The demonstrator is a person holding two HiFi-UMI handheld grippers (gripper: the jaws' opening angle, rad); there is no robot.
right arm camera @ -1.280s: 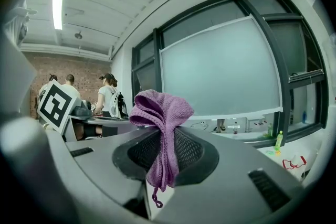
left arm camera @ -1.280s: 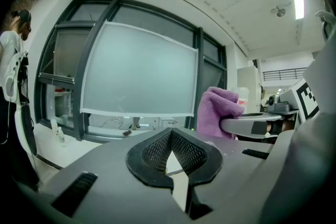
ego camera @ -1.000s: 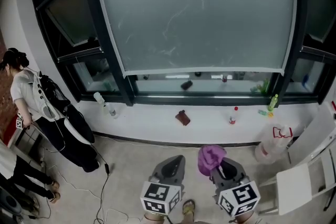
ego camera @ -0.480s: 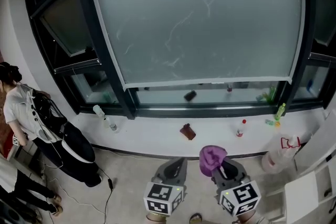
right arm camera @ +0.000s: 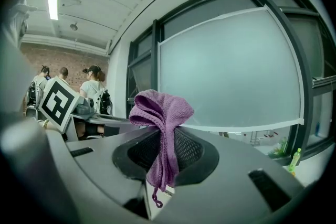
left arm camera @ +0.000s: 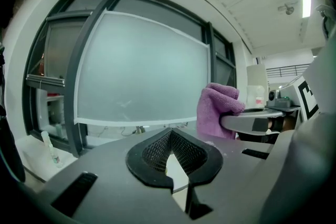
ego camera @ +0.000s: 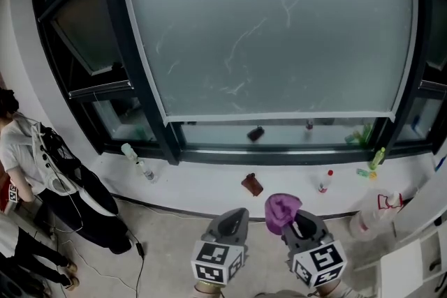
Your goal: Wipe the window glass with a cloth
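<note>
A large frosted window pane [ego camera: 272, 24] in a dark frame fills the wall ahead, with faint smears on it; it also shows as the pale pane [left arm camera: 142, 78] and the pane [right arm camera: 231, 76] in the gripper views. My right gripper [ego camera: 288, 216] is shut on a purple cloth [ego camera: 281, 210], which bunches above its jaws and hangs down between them [right arm camera: 161, 134]. My left gripper [ego camera: 234, 216] sits beside it, jaws closed together with nothing held [left arm camera: 172, 152]. The cloth [left arm camera: 216, 110] shows at the right in the left gripper view. Both grippers are well short of the glass.
On the white sill [ego camera: 202, 181] stand a clear bottle [ego camera: 136, 160], a brown object [ego camera: 252, 184], a red-capped bottle [ego camera: 323, 181] and a green bottle [ego camera: 378, 158]. A white plastic bag [ego camera: 377, 213] sits at the right. A person [ego camera: 21, 157] stands at the left.
The view has moved closer to the window and shifted left; the sill objects slid right and down in frame. Both grippers kept their places, the cloth still held.
</note>
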